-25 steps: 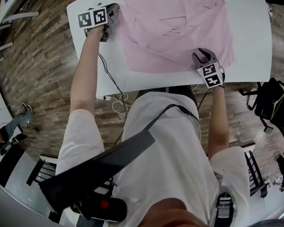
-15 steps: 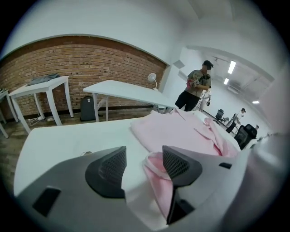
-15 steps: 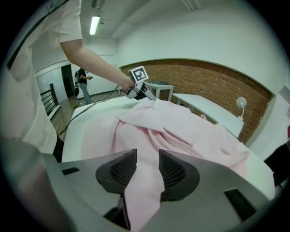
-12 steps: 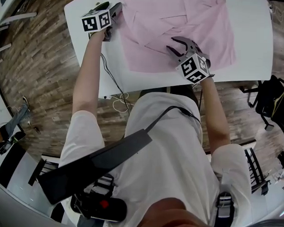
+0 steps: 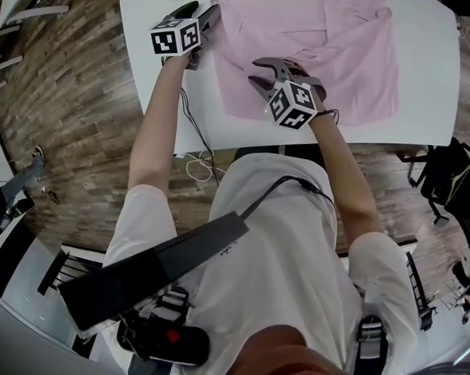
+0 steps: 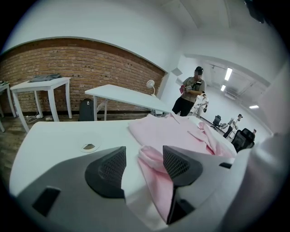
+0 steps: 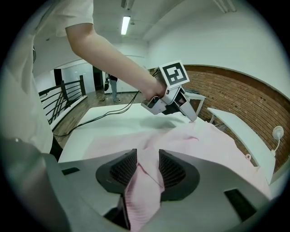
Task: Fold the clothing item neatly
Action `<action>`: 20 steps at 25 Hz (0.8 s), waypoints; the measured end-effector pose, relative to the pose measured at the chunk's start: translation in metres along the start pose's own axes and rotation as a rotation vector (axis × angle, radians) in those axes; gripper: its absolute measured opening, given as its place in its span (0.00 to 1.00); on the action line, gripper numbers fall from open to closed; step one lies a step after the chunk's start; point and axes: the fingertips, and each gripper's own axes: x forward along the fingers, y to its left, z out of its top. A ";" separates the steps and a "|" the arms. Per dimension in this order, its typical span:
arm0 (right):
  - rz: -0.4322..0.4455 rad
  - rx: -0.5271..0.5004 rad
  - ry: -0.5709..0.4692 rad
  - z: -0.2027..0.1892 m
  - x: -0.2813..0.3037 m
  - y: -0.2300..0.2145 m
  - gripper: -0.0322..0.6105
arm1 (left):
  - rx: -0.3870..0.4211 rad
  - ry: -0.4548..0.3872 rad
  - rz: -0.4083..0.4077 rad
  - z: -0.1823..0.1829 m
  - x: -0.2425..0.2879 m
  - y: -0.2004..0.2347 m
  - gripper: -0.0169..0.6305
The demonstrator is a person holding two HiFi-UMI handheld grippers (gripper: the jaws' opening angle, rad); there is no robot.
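Note:
A pink shirt (image 5: 332, 40) lies spread on the white table (image 5: 428, 43). My left gripper (image 5: 209, 17) rests at the shirt's left edge. In the left gripper view its jaws (image 6: 144, 156) stand open, having just been opening; a bunched fold of the shirt (image 6: 156, 167) lies loose between them, near the right pad. My right gripper (image 5: 258, 74) hangs over the shirt's near left part, shut on a strip of the pink fabric (image 7: 142, 190) that is lifted off the table. The right gripper view also shows the left gripper (image 7: 192, 118) ahead at the shirt's far edge.
Cables (image 5: 191, 154) hang from the table's near edge over the wooden floor. A black bag (image 5: 451, 163) stands at the right. A round cable port (image 6: 89, 147) sits in the tabletop left of the left gripper. Other white tables (image 6: 122, 95) and a person (image 6: 190, 95) stand beyond.
My right gripper has carried the shirt's near hem from the right side leftward across the shirt and rolled as it went. The left gripper has stayed at the shirt's left edge.

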 end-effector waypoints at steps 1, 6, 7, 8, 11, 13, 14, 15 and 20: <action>0.008 0.002 0.004 0.001 0.003 0.002 0.26 | 0.003 -0.001 -0.002 -0.001 0.000 -0.002 0.39; 0.008 0.037 0.001 0.005 0.007 -0.001 0.05 | -0.007 -0.020 -0.016 -0.001 0.001 -0.010 0.39; 0.002 0.059 -0.015 0.009 0.002 -0.006 0.05 | -0.010 -0.023 -0.019 -0.001 0.000 -0.010 0.39; -0.010 0.072 -0.029 0.012 -0.004 -0.012 0.05 | -0.010 -0.028 -0.021 0.000 -0.001 -0.011 0.39; -0.081 0.067 -0.048 0.014 -0.021 -0.044 0.05 | -0.002 -0.046 -0.018 0.006 -0.004 -0.014 0.39; -0.134 0.078 -0.061 0.013 -0.034 -0.070 0.05 | 0.000 -0.060 -0.009 0.009 -0.008 -0.016 0.39; -0.149 0.092 -0.070 0.012 -0.039 -0.081 0.05 | -0.004 -0.070 -0.005 0.010 -0.011 -0.017 0.39; -0.148 0.107 -0.082 0.013 -0.043 -0.089 0.05 | -0.008 -0.080 -0.003 0.011 -0.014 -0.017 0.39; 0.025 0.081 -0.094 0.020 -0.026 -0.046 0.12 | -0.003 -0.087 0.007 0.007 -0.020 -0.018 0.39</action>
